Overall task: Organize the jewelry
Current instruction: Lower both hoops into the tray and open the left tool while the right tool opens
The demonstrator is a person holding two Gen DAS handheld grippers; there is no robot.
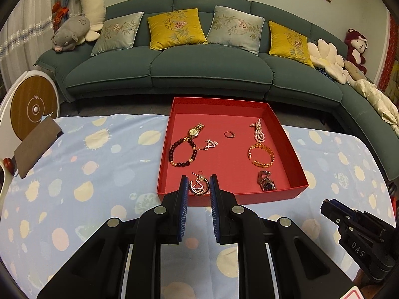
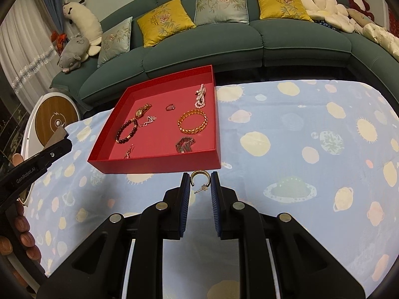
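Observation:
A red tray [image 1: 295,160] on the table holds a gold watch [image 1: 195,130], a dark bead bracelet [image 1: 183,152], a ring [image 1: 229,134], a pearl strand [image 1: 258,130], an amber bangle [image 1: 261,155], a dark watch [image 1: 266,181] and a hoop earring [image 1: 199,185]. My left gripper [image 1: 198,186] is open, its fingers either side of that earring at the tray's near wall. My right gripper [image 2: 200,183] is open around a second hoop earring [image 2: 199,178] lying on the cloth just outside the tray [image 2: 154,165].
The table wears a blue cloth with planet prints [image 2: 299,137]. A brown flat item [image 1: 37,147] lies at the left edge. A green sofa [image 1: 207,69] with cushions stands behind. The right gripper body [image 1: 359,236] shows at lower right of the left view.

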